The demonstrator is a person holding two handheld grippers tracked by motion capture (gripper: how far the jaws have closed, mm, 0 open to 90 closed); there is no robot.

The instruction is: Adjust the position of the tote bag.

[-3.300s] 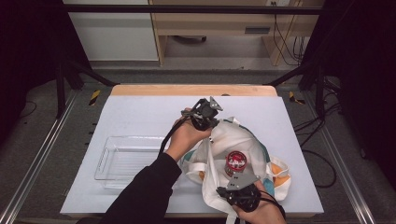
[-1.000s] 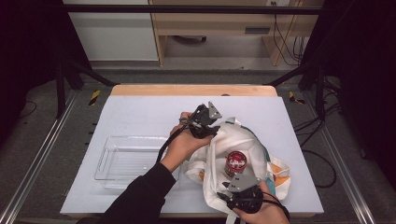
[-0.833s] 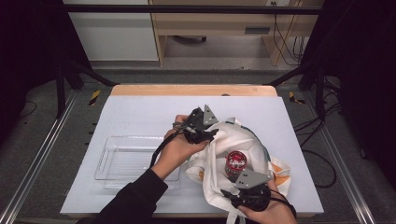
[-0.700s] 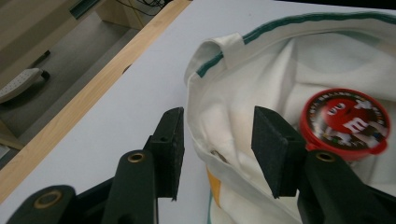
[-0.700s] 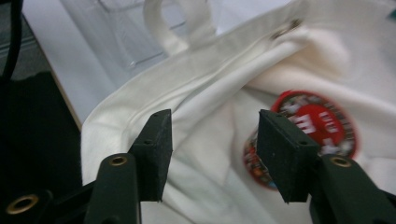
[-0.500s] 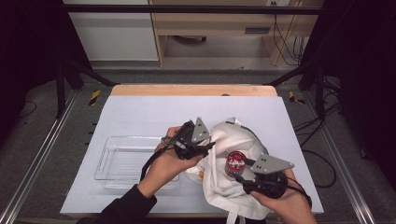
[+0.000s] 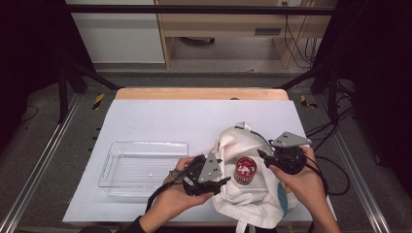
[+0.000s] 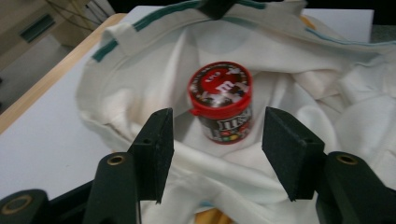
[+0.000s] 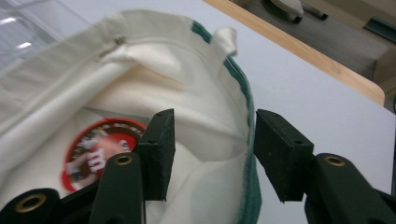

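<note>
Bag [image 7: 252,194] of cream cloth with green trim lies open at the near right of the white table [image 7: 160,121], and in its mouth we see a candy jar [image 7: 245,171] with a red lid, standing on the cloth. We hold the left gripper [image 7: 221,183] at the bag's left edge; its jaws have just been opening and stand apart, with the jar ahead of them (in the left gripper view it sits beyond the pads, untouched) [image 8: 223,105]. We hold the right gripper [image 7: 262,156] at the bag's right side; its jaws have just been closing a little yet stand apart, and the bag's green-trimmed rim [image 9: 243,93] runs between them, though we cannot tell whether a pad touches it. A clear plastic tray [image 7: 116,167] rests left of the bag.
</note>
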